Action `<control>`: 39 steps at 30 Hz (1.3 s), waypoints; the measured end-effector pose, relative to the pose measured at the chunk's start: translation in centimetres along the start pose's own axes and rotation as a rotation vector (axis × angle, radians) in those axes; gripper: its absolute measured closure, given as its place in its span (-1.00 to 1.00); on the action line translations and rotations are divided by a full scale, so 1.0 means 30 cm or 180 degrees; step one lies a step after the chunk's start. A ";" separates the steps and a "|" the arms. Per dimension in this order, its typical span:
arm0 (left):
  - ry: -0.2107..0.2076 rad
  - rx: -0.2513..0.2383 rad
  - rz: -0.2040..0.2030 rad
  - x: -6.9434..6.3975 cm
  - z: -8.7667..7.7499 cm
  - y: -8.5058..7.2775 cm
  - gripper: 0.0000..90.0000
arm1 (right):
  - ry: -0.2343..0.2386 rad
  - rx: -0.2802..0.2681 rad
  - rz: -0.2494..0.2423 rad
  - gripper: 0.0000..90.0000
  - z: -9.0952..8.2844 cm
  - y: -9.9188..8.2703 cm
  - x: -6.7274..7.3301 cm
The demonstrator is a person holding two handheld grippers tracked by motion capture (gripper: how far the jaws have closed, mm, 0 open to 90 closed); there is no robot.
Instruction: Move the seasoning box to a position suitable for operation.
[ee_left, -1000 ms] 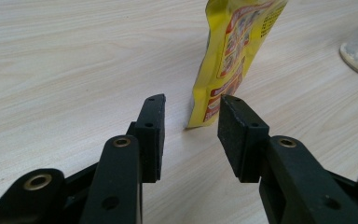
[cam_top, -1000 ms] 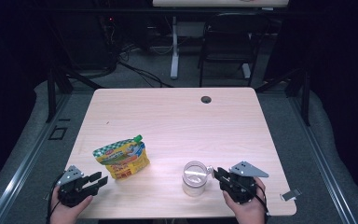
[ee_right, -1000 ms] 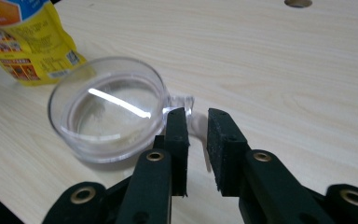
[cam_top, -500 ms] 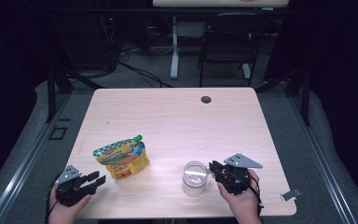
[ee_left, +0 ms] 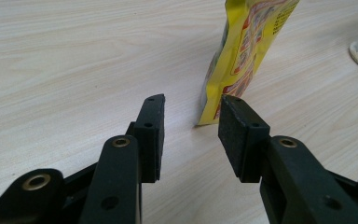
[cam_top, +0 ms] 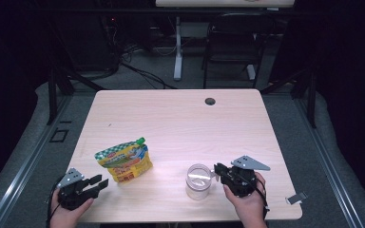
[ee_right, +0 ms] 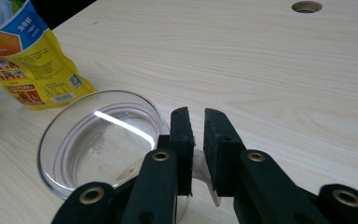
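Cup (cam_top: 198, 180) near front edge of counter (cam_top: 180, 118) | handle between right tongs (ee_right: 196, 122), closing on it | left tongs (ee_left: 191, 114) apart, pouch (cam_top: 123, 159) just ahead

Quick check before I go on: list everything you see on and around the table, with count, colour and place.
Clear glass mug: one, transparent, near right part of the table; its handle sits between the right gripper's jaws.
Yellow spouted food pouch: one, yellow with blue and red print and a green cap, near left part of the table, standing in front of the left gripper.
Light wooden table: one, pale wood, with a round dark cable hole near its far edge.
Black chair: one, on the floor beyond the table.
Left gripper: one, black, near left corner, jaws apart with nothing between them.
Right gripper: one, black, near right; its jaws have just been closing on the mug's handle.
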State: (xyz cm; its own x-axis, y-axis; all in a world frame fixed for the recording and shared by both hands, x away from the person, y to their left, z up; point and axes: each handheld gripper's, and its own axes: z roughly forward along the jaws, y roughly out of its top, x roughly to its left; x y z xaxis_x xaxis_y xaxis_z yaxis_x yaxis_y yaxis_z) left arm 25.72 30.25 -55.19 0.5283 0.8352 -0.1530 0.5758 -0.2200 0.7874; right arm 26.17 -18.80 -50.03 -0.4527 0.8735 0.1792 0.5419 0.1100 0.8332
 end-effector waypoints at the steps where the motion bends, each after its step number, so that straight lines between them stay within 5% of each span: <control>1: 0.0000 0.0000 0.0000 0.000 0.000 0.000 0.37 | 0.0000 0.0000 0.0000 0.82 0.000 0.000 0.000; 24: 0.0010 0.0011 0.0030 -0.002 0.001 0.001 0.37 | 0.0026 -0.0017 0.0127 0.95 0.004 -0.019 -0.015; 31: 0.0015 0.0015 0.0030 -0.002 0.002 0.001 0.37 | 0.0297 -0.0031 0.0671 0.88 0.017 -0.046 -0.069; 39: 0.0015 0.0014 0.0030 -0.002 0.002 0.001 0.37 | 0.0335 -0.0035 0.0757 0.86 0.023 -0.055 -0.079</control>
State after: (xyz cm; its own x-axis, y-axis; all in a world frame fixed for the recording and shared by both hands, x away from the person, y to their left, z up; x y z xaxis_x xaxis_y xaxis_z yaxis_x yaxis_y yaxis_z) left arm 25.76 30.17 -55.20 0.5307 0.8354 -0.1428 0.5735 -0.2300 0.7862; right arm 26.84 -20.71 -52.18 -0.3850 0.8198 0.4239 0.6344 -0.0985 0.7667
